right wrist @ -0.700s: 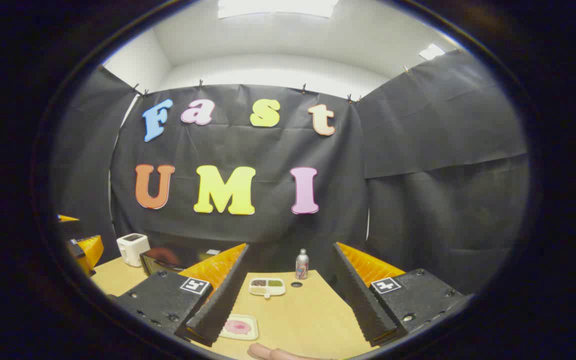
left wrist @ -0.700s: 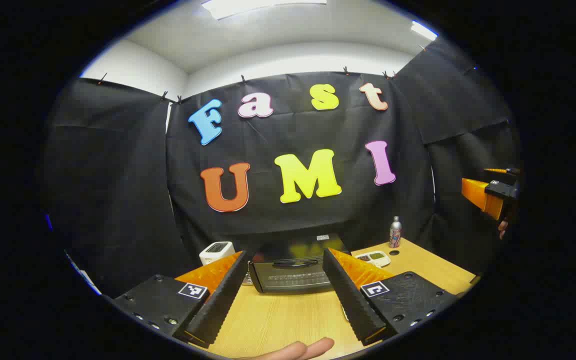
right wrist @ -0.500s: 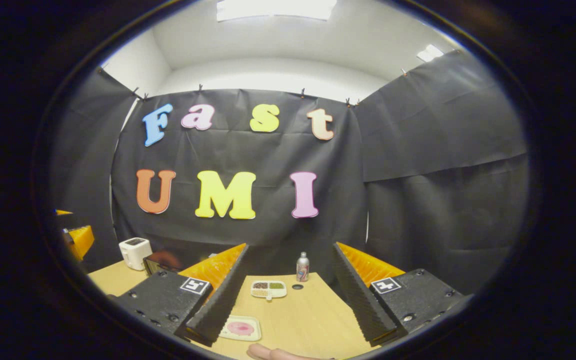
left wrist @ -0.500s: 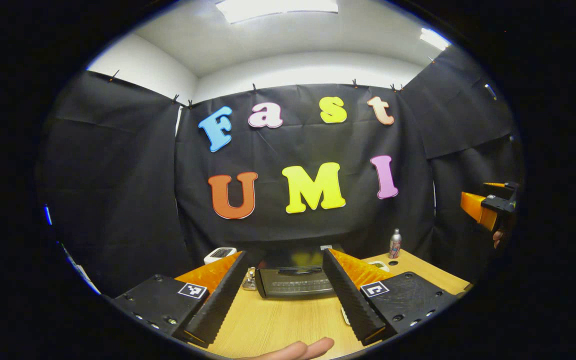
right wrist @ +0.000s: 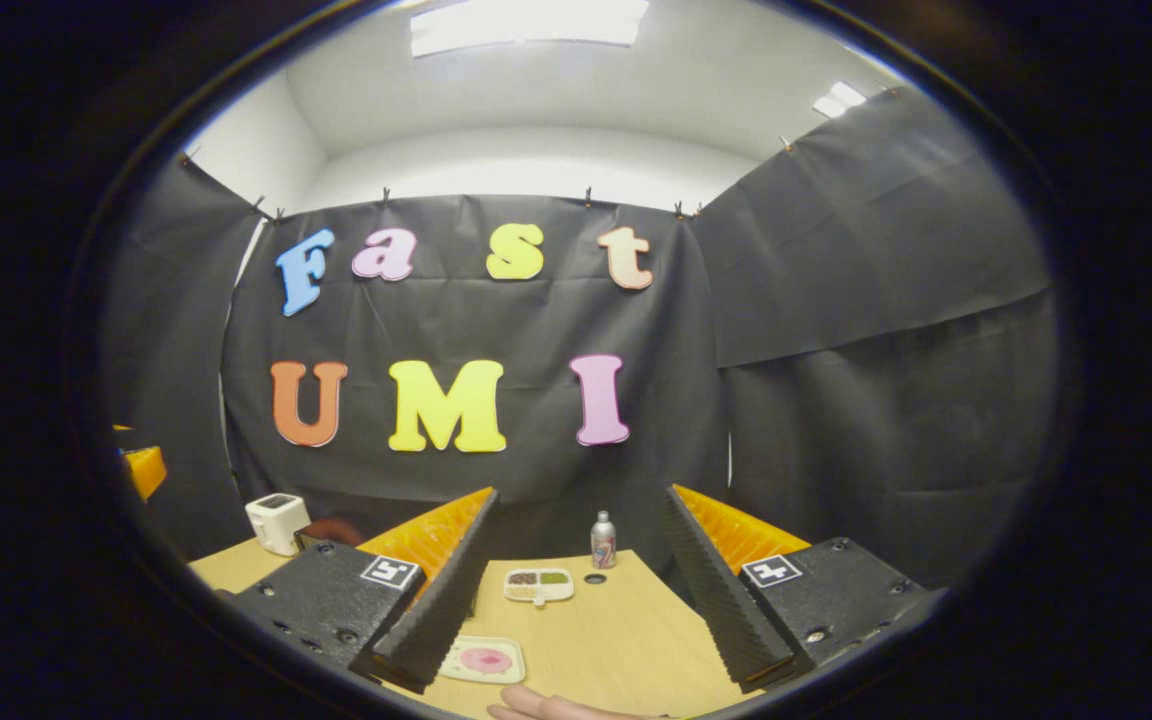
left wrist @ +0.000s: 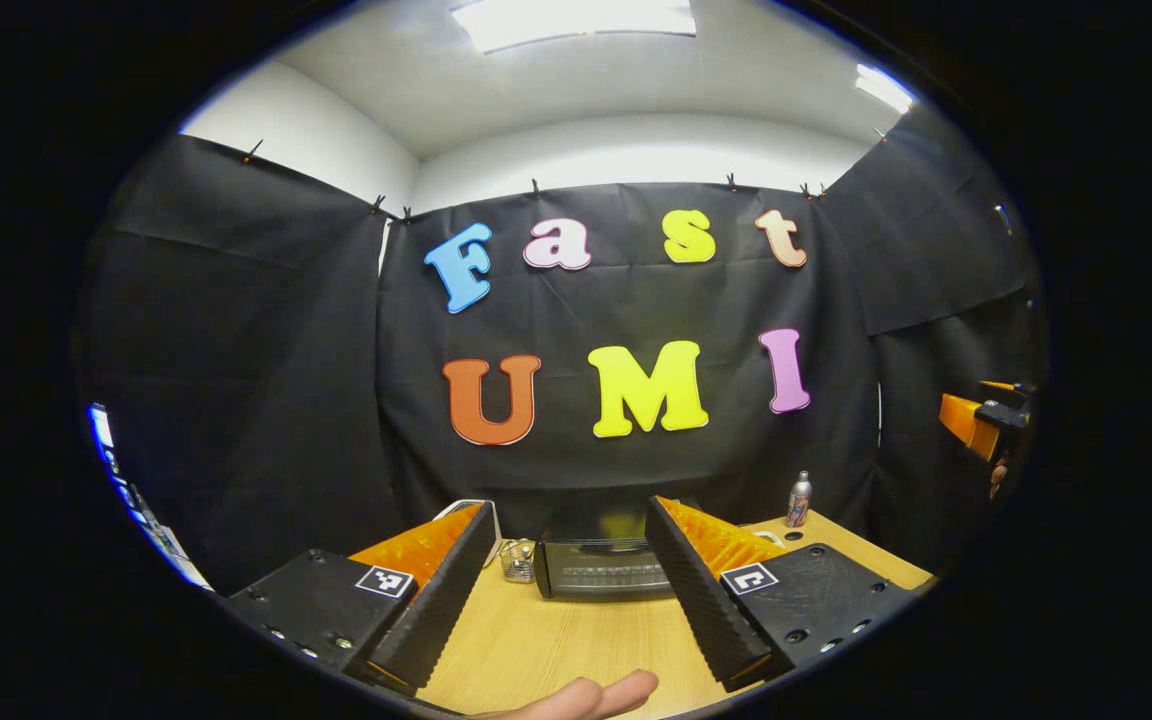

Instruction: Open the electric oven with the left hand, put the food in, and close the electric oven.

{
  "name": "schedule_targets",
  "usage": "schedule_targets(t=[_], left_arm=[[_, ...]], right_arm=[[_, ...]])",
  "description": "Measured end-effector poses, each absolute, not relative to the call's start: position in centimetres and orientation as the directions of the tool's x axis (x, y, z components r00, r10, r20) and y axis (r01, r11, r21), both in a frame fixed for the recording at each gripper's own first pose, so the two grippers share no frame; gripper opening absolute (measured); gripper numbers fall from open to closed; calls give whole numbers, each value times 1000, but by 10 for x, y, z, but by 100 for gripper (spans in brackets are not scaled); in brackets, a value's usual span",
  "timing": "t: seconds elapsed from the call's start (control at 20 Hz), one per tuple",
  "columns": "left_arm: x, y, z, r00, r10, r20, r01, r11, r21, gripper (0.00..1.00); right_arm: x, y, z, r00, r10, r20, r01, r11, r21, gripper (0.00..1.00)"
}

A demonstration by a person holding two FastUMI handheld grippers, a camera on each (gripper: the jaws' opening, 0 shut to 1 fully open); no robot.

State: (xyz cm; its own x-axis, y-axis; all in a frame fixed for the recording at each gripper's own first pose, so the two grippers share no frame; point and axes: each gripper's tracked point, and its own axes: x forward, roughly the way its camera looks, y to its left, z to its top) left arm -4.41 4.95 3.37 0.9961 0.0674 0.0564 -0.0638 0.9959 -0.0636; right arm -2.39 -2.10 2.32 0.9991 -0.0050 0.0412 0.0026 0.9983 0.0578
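Wooden table nearest; left gripper spread wide, holding nothing, aimed at the closed electric oven at the far edge, well apart. Right gripper also wide, empty, above the food on its tray at the near edge. Risk: approach too high, fingers missing the door handle. Oven's long axis runs along the far edge, door facing the person.
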Motion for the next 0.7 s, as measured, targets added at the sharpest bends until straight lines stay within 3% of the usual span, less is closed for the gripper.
schedule_targets(t=[0.35, 0.7], left_arm=[[-31, 58, 15, 996, 80, 38, -77, 994, -80, 96], [38, 58, -17, 997, 73, -26, -75, 994, -79, 96]], right_arm=[[-11, -23, 18, 997, 21, 68, -26, 996, 81, 99], [26, -24, 0, 996, 64, 68, -70, 994, 83, 99]])
